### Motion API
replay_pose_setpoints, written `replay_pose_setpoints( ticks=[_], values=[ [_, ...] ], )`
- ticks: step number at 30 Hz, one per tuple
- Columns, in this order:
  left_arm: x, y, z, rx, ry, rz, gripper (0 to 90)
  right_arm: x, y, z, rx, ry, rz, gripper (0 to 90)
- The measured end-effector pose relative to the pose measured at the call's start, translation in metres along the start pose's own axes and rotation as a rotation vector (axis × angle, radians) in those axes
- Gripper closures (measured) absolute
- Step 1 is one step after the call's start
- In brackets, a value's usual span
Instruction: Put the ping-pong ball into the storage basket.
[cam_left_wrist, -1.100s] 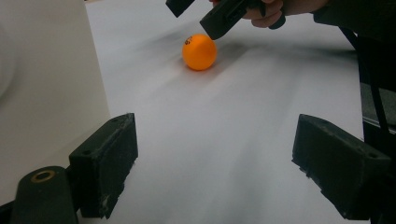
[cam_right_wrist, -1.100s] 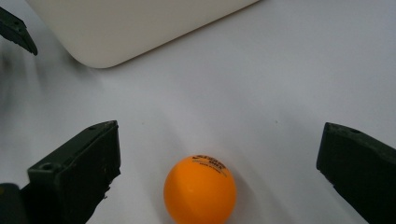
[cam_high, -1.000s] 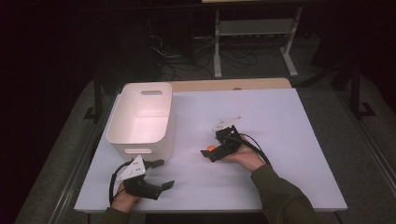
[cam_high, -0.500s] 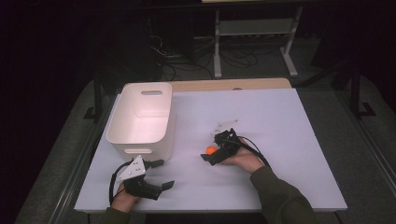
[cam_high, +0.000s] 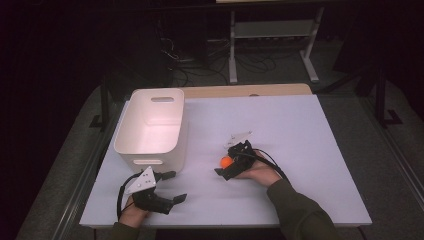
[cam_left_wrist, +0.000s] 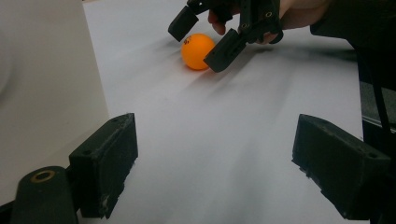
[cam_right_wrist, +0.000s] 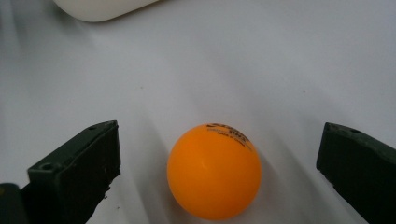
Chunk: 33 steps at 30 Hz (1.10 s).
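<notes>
Hidden, cropped and unreadable parts

In the right gripper view the bin (cam_right_wrist: 100, 7) is cut by the top edge to a curved strip, and the dark print on the ball (cam_right_wrist: 214, 171) is too small to read. In the left gripper view the bin's wall (cam_left_wrist: 44, 84) runs out at the left edge, blurred, and the right gripper (cam_left_wrist: 205, 32) is cropped at the top, one jaw covering the ball's (cam_left_wrist: 196, 50) right side.

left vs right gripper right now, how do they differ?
The right gripper straddles the orange ball mid-table; the left gripper has nothing between its fingers and sits near the table's front edge, beside the white bin. Both are open and hand-held.
</notes>
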<state>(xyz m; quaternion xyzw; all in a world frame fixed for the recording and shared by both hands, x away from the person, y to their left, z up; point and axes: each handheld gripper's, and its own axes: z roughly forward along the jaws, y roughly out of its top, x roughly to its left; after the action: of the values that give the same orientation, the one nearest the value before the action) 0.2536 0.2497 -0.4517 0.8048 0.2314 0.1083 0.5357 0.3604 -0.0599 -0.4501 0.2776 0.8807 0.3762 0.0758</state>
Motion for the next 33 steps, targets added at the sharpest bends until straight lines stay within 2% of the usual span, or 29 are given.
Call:
replay_pose_setpoints(
  ticks=[15, 33],
  values=[
    [-0.0001, 0.0, 0.0, 0.001, 0.0, 0.001, 14.0, 0.0022, -0.0028, 0.0038, 0.04, -0.016, -0.029, 0.0],
    [0.0001, 0.0001, 0.0001, 0.003, -0.001, 0.001, 14.0, 0.0016, -0.0043, -0.0018, 0.037, 0.002, -0.025, 19.4]
  ],
)
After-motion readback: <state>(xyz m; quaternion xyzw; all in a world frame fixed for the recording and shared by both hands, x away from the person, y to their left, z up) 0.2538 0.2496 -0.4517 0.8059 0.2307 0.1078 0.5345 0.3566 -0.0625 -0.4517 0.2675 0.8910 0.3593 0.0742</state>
